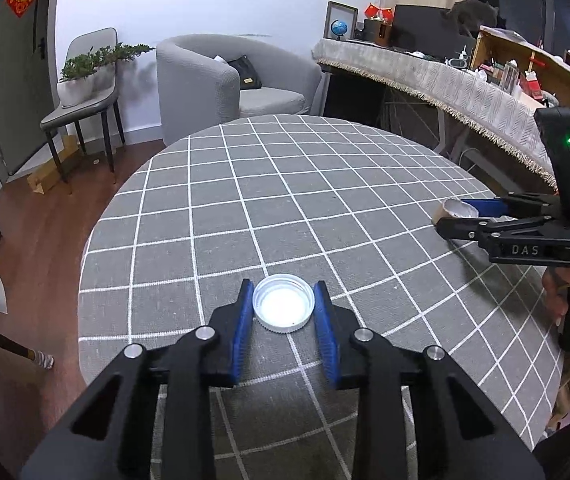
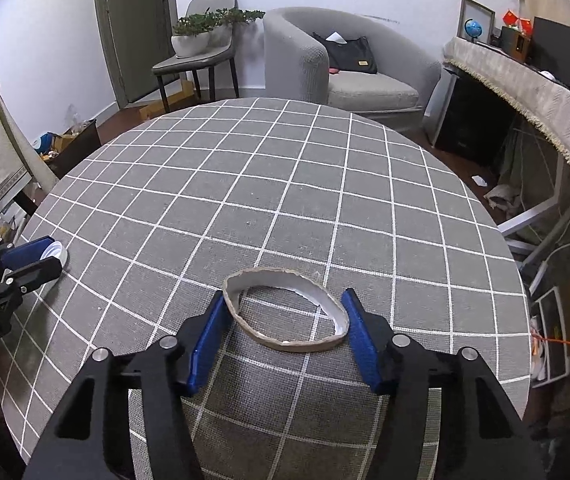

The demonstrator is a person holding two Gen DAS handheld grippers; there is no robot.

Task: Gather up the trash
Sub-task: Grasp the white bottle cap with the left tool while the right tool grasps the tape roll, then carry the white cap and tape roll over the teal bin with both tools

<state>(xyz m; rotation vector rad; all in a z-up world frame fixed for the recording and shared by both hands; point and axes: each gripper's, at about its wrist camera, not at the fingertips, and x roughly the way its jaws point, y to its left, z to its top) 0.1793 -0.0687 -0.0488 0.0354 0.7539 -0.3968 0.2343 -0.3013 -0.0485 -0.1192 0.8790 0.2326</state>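
Cardboard and plastic make up our two pieces of trash on the checked cloth (image 2: 285,200): a white cap (image 1: 284,303) lying open side up at the near edge, and a squashed cardboard ring (image 2: 285,308) over to its right, also near us. Our left gripper (image 1: 284,304) brackets the cap, its blue pads (image 1: 245,312) hard against the ribbed rim on both sides, so we judge it clamped on the cap. Our right gripper (image 2: 285,312) is clamped on the ring, whose oval shape suggests the pads are already pressing it in. Both pieces lie on the cloth, not yet lifted. To do this step well, we should hold the squeeze steady and lift straight up: the cap is shallow and could pop out if the pads ride up its rim, while the ring is soft and may fold or twist free if pinched harder. We would keep the fingertips from dragging at the cloth, which could bunch and tug the other piece. For room, the cloth beyond both pieces is bare out to the far edge, so the way up and forward is open. The near edge sits close under both grippers. To the right a long fringed counter (image 1: 465,80) stands near the table, with clutter on the floor below; to the left is open wood floor (image 1: 45,240). No bin shows in either view.
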